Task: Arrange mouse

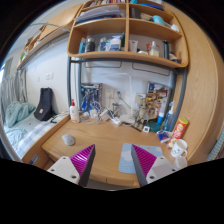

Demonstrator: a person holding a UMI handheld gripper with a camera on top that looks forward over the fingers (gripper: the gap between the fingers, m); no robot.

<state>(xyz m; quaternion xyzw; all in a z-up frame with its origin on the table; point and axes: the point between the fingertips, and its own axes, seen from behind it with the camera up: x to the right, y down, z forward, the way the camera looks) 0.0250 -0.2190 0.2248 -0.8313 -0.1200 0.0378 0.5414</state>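
Mouse, a small rounded grey plastic one (pixel 69 139), is seen on the wooden desk (pixel 100 140), beyond the released, empty gripper (pixel 112 160). Misaligned descent risks a nudge toward nearby bottles (pixel 73 111).

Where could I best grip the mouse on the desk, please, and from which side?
Grip the mouse across its long sides, coming down from above: it lies flat on the desk, low and rounded. It sits beyond and left of the open gripper; its heading is too small to tell.
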